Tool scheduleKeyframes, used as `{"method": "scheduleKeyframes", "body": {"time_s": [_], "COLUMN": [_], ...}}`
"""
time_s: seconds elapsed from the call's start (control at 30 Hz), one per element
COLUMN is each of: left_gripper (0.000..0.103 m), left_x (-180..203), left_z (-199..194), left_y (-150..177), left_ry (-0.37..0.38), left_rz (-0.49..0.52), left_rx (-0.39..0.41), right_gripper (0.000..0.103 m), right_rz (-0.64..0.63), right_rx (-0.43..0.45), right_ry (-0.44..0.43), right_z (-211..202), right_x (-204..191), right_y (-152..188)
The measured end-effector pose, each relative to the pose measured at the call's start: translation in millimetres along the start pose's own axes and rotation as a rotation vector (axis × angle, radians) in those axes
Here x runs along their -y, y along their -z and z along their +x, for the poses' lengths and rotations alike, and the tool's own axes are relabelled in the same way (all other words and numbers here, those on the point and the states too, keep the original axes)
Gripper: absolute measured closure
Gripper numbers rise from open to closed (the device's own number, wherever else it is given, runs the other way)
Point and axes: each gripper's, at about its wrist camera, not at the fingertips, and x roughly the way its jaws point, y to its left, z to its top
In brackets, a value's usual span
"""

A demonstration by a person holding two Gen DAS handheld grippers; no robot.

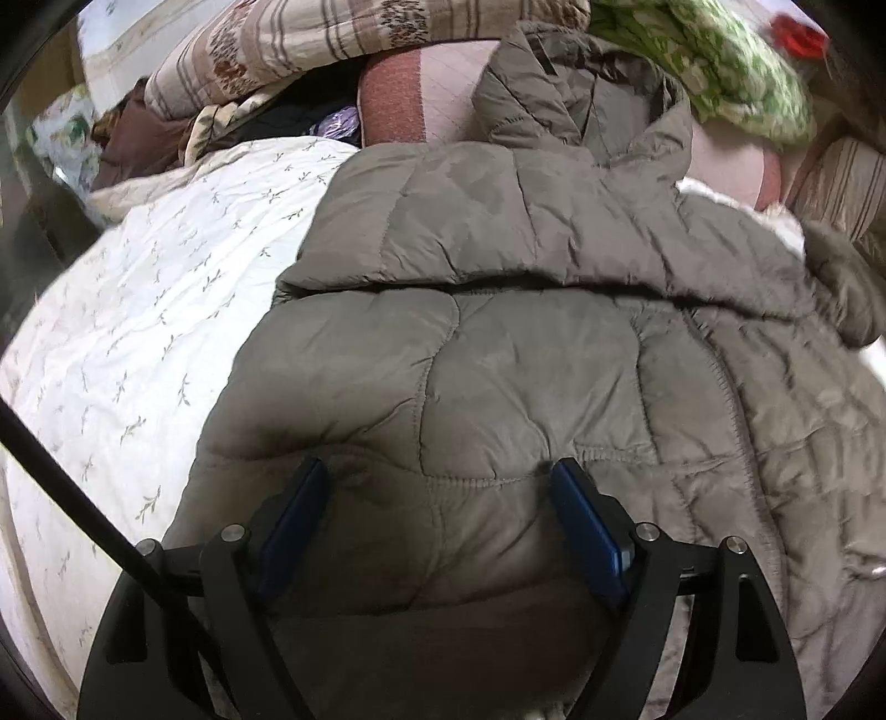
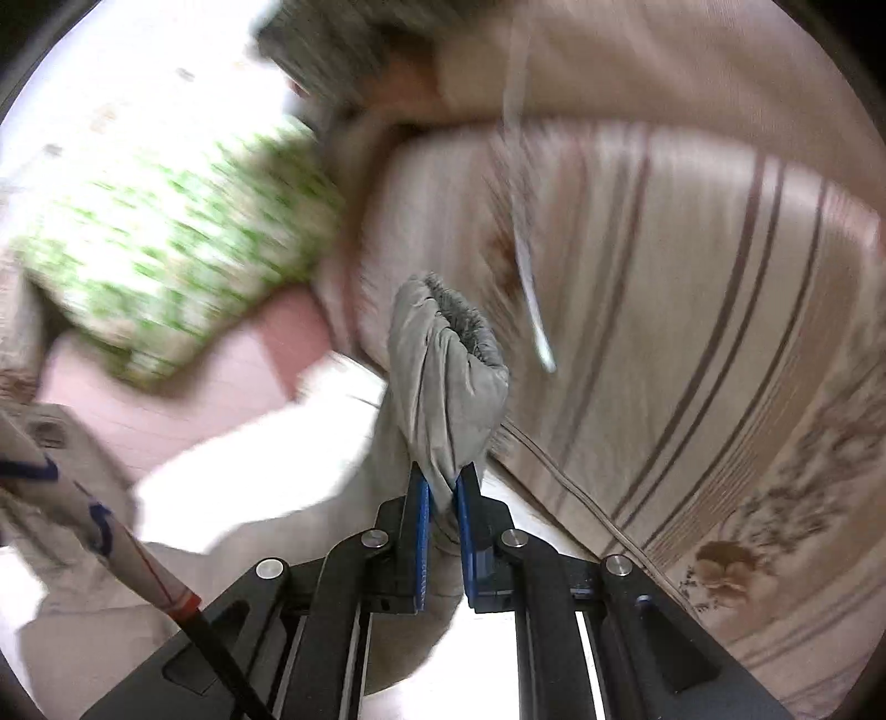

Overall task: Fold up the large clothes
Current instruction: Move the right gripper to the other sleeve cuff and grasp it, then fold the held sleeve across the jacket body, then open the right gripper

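Observation:
A large grey-brown quilted jacket lies spread on a white leaf-print bed sheet, its hood toward the far pillows. My left gripper is open, its blue pads pressed down on the jacket's near part with padded fabric bulging between them. My right gripper is shut on a fur-trimmed edge of the same jacket and holds it lifted above the bed. The right wrist view is motion-blurred.
Striped beige quilts and a green floral pillow are piled at the bed's far side, with a pink cushion behind the jacket. In the right wrist view a striped beige quilt fills the right and the green pillow the left.

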Motion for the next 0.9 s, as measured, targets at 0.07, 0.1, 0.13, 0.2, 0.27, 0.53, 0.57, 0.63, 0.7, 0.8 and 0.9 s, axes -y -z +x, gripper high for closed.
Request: {"method": "scheduleKeyframes", "body": {"time_s": [0.07, 0.1, 0.13, 0.2, 0.27, 0.53, 0.57, 0.63, 0.7, 0.8, 0.9], "left_gripper": [0.021, 0.021, 0.021, 0.021, 0.021, 0.021, 0.021, 0.021, 0.021, 0.021, 0.021], "left_x": [-11, -17, -24, -38, -54, -126, -133, -149, -161, -172, -178], "left_z": [-11, -17, -25, -39, -52, -73, -73, -74, -75, -79, -79], "left_y": [-3, -5, -8, -13, -18, -38, -40, -42, -43, -43, -43], "left_ry": [0.022, 0.026, 0.025, 0.014, -0.015, -0.106, -0.111, -0.130, -0.158, -0.163, -0.155], "left_rz": [-0.041, -0.059, -0.077, -0.105, -0.133, -0.294, -0.311, -0.349, -0.381, -0.411, -0.416], "left_rx": [0.016, 0.030, 0.048, 0.088, 0.132, 0.214, 0.212, 0.215, 0.225, 0.236, 0.234], "right_gripper": [0.093, 0.093, 0.093, 0.093, 0.093, 0.093, 0.093, 0.093, 0.093, 0.093, 0.093], "right_rz": [-0.041, -0.053, -0.069, -0.097, -0.127, -0.357, -0.381, -0.437, -0.491, -0.576, -0.658], "right_rx": [0.046, 0.058, 0.070, 0.078, 0.078, -0.001, -0.017, -0.063, -0.107, -0.164, -0.234], "right_ry": [-0.054, -0.075, -0.109, -0.174, -0.230, -0.444, -0.464, -0.513, -0.547, -0.567, -0.572], "right_z": [-46, -59, -76, -104, -123, -150, -148, -142, -132, -116, -91], "right_x": [-28, -38, -55, -88, -119, -281, -297, -338, -373, -415, -449], "right_y": [-8, -9, -10, -7, 1, 86, 98, 128, 158, 202, 248]}}
